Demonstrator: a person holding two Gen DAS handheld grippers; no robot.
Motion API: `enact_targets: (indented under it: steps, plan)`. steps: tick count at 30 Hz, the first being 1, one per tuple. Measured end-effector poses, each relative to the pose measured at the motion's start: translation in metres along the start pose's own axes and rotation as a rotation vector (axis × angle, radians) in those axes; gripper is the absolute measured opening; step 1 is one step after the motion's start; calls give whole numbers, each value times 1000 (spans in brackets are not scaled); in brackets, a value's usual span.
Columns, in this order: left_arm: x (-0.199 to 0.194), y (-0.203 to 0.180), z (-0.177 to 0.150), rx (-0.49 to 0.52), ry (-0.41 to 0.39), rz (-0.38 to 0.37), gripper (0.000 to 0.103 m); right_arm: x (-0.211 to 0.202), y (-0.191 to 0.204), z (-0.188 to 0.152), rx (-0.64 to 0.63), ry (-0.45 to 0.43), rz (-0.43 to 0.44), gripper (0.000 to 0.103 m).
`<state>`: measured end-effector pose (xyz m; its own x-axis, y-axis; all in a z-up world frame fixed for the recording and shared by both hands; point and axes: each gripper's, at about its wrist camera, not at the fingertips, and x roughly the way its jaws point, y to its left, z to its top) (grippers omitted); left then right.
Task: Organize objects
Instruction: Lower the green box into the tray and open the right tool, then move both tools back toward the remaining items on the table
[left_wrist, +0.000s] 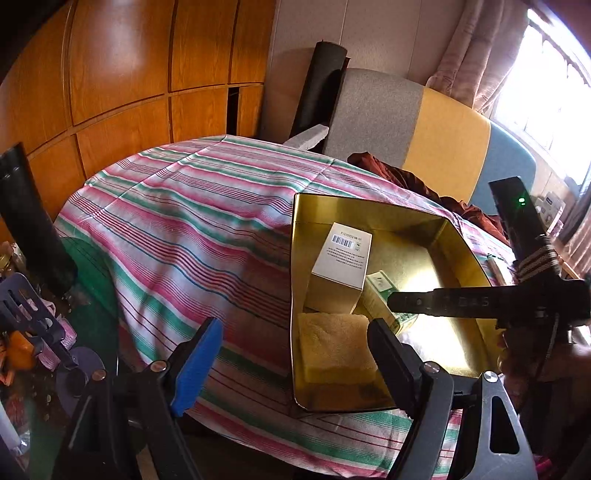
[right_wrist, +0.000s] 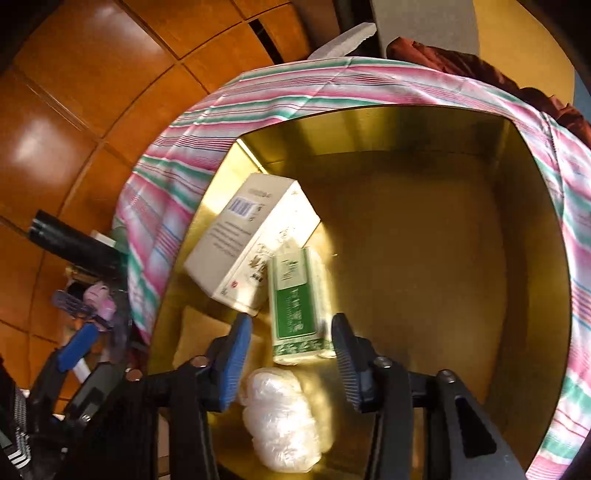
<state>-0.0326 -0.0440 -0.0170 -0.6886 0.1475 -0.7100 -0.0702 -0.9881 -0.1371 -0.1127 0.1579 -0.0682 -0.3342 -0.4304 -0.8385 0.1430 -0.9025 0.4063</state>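
Right fingers (right_wrist: 243, 365) apart, nothing clamped; gap sits over the gold tin (right_wrist: 532, 258), with a green-labelled box (right_wrist: 293, 302) lying flat on the tin floor just past the tips and a crumpled white plastic bag (right_wrist: 280, 417) beneath the gap. Neither pad touching the green box as far as can be told. Left fingers (left_wrist: 199, 358) also apart and empty, at the tin's 6 o'clock corner, one either side of its left wall; contact cannot be told.

Inside tin: white barcode box (right_wrist: 240, 240) at 10 o'clock, leaning; yellow sponge (left_wrist: 332, 347) in the near-left corner. Right half of tin floor bare.

Judged progress: four items already in the tin, green box apparently just placed. Striped cloth on bench (left_wrist: 177, 221) shows nothing loose outside the tin. Clutter beyond bench edge at 8 o'clock; unclear whether part of task.
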Motion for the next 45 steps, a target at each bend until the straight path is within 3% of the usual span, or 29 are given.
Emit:
enact_targets:
  steps: [8, 12, 17, 20, 37, 45]
  plan:
    - [-2, -9, 1, 19, -5, -8, 81, -46, -8, -13, -17, -105, -102, 49]
    - [-4, -19, 2, 42, -6, -24, 82, -71, -20, -21, -9, -168, -156, 66]
    - [-3, -35, 3, 74, 4, -44, 82, -104, -42, -33, 17, -236, -221, 70]
    - [-3, -46, 4, 93, 10, -64, 83, -119, -61, -40, 60, -260, -248, 79]
    - [-1, -141, 1, 293, 46, -209, 85, -199, -203, -97, 354, -307, -444, 80]
    - [3, -194, 2, 387, 67, -295, 95, -261, -297, -139, 615, -346, -607, 81]
